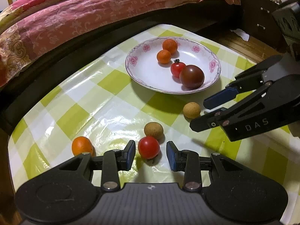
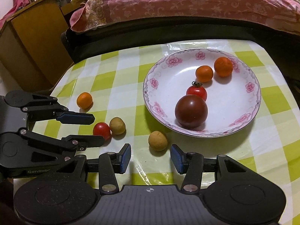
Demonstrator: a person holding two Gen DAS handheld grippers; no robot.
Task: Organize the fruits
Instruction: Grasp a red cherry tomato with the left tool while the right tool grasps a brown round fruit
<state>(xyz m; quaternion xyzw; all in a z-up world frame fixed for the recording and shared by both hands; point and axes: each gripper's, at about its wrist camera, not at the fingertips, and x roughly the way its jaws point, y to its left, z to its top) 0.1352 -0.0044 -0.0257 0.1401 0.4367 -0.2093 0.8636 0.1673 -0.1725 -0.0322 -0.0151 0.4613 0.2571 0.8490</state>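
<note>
Bed: pink floral quilt (image 2: pixel 187 1) across 12 o'clock, beyond the table.
Table: green/white check cloth (image 1: pixel 105 86), glossy.
Plate: white w/ pink flowers (image 1: pixel 135 60), at 12–1 o'clock from the L gripper; in R view its rim (image 2: pixel 249 86) sits at 1 o'clock.
On plate: dark tomato (image 1: pixel 191 76), biggest; small red tomato (image 1: pixel 177 69) touching it at its 11; two oranges (image 1: pixel 169 46) (image 1: pixel 163 56) side by side at the far side.
L gripper (image 1: pixel 151 153): jaws apart, straddling a loose red tomato (image 1: pixel 148 147), pads not touching it.
R gripper (image 2: pixel 150 156): jaws apart, gripping nothing; tan fruit (image 2: pixel 157 140) just ahead at 12.
Loose on cloth: 2nd tan fruit (image 1: pixel 153 130) touching the red tomato at its 12; orange (image 1: pixel 82 145) at 9 o'clock of the L gripper, apart.
</note>
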